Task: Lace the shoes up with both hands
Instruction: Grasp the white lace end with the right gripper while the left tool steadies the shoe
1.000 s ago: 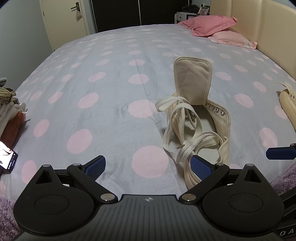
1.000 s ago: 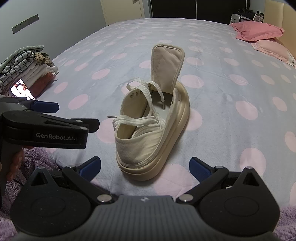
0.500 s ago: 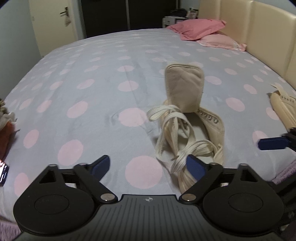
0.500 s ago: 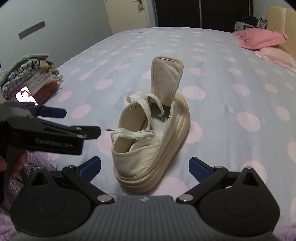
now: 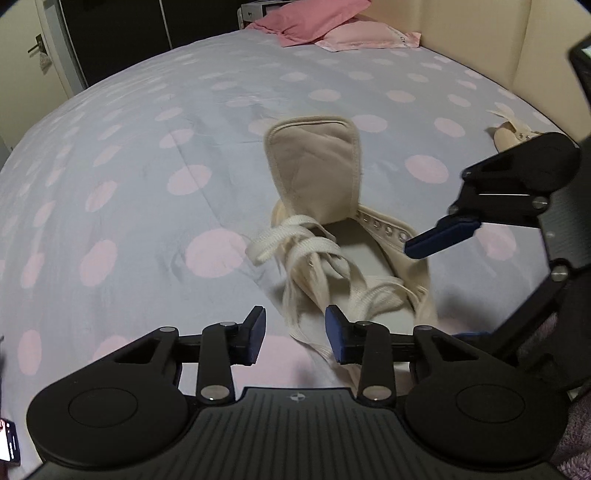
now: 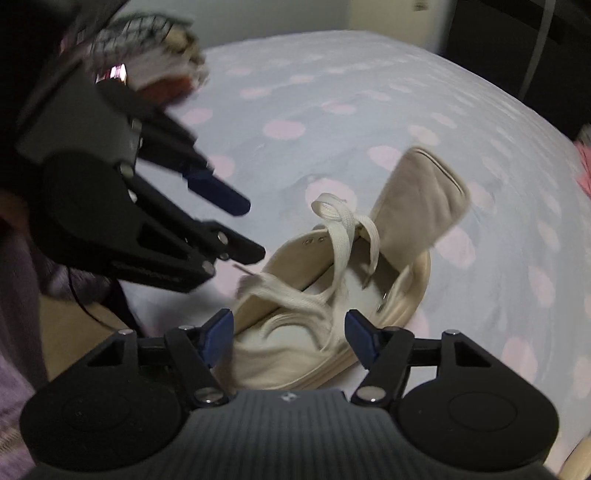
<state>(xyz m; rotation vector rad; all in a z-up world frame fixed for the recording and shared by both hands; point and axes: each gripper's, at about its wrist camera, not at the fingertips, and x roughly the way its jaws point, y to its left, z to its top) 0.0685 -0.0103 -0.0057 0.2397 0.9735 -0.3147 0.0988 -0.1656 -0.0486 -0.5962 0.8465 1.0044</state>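
A bed (image 5: 155,155) under a grey sheet with pink dots fills both views. A cream headboard (image 5: 524,40) runs along its edge at 1 o'clock in the left wrist view, with 2 pink pillows (image 5: 325,22) at 12 o'clock. In the right wrist view a blurred pile of folded clothes (image 6: 155,55) sits at 11 o'clock.

The shoe (image 5: 406,258), a cream high-top with a thick sole, lies on the sheet near the bed's close edge, in the middle of both views. Its tongue (image 5: 314,170) stands upright and folded back, and a row of metal eyelets (image 5: 384,229) shows on the open collar. The flat white lace (image 5: 299,240) is threaded only partly and lies loose across the opening in several loops; in the right wrist view 1 loop (image 6: 340,221) arches over the collar beside the tongue. A part of a 2nd cream shoe (image 5: 506,133) shows at 2 o'clock in the left wrist view, well apart from the 1st.

The left gripper (image 5: 295,332) points down at the heel end; its jaws have just been closing and stand narrow, with a strand of lace between them, though I cannot tell whether the pads touch it. The right gripper (image 6: 290,339) is over the heel too; its jaws have just been closing and stand about half open, the heel and lace loops between them and not pinched. Each gripper reaches into the other's view, the left (image 6: 221,229) at 9 o'clock, the right (image 5: 443,236) at 3 o'clock.
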